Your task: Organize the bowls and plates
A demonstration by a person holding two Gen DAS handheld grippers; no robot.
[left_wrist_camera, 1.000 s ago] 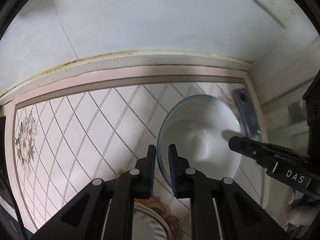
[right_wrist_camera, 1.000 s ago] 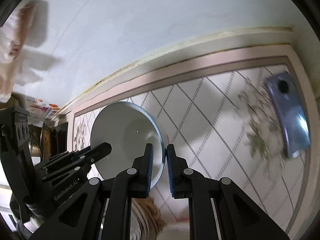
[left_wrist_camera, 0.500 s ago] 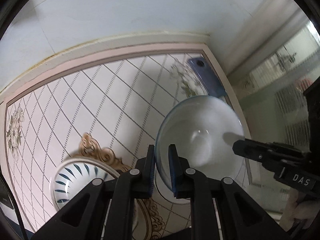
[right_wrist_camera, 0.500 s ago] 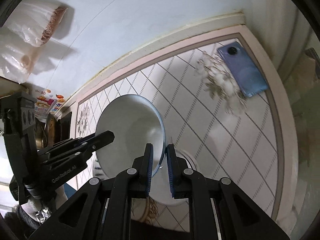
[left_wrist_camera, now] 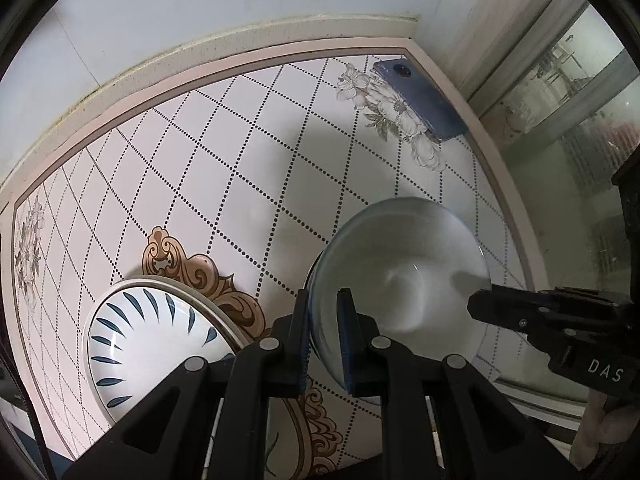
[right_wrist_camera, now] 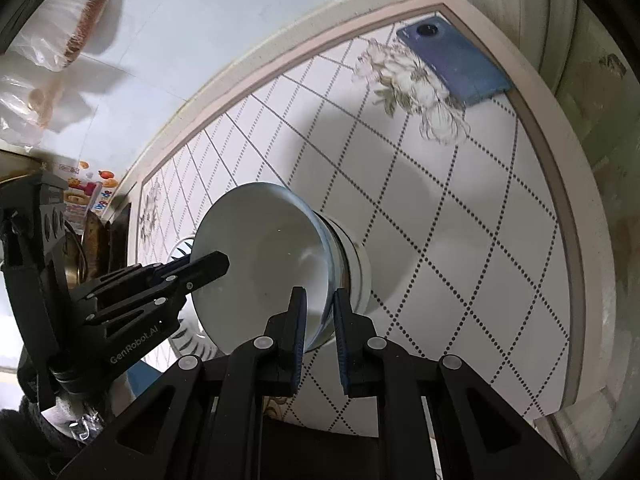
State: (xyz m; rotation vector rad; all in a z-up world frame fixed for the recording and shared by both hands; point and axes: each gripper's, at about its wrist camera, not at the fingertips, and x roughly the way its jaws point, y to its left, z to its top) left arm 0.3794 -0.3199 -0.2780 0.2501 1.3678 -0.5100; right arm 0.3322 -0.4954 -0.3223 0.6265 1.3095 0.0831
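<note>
White bowl (left_wrist_camera: 400,276) lowered toward table (left_wrist_camera: 240,168); blue-leaf plate (left_wrist_camera: 152,344) now fully visible.

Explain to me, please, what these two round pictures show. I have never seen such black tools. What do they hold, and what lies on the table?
A person holds two handheld grippers, each with a fisheye camera looking along its fingers. The left gripper and the right gripper both clamp the rim of one white bowl, from opposite sides; each camera also sees the other gripper. On the patterned table stand a blue-striped bowl and, in the far corner, a blue phone.
</note>
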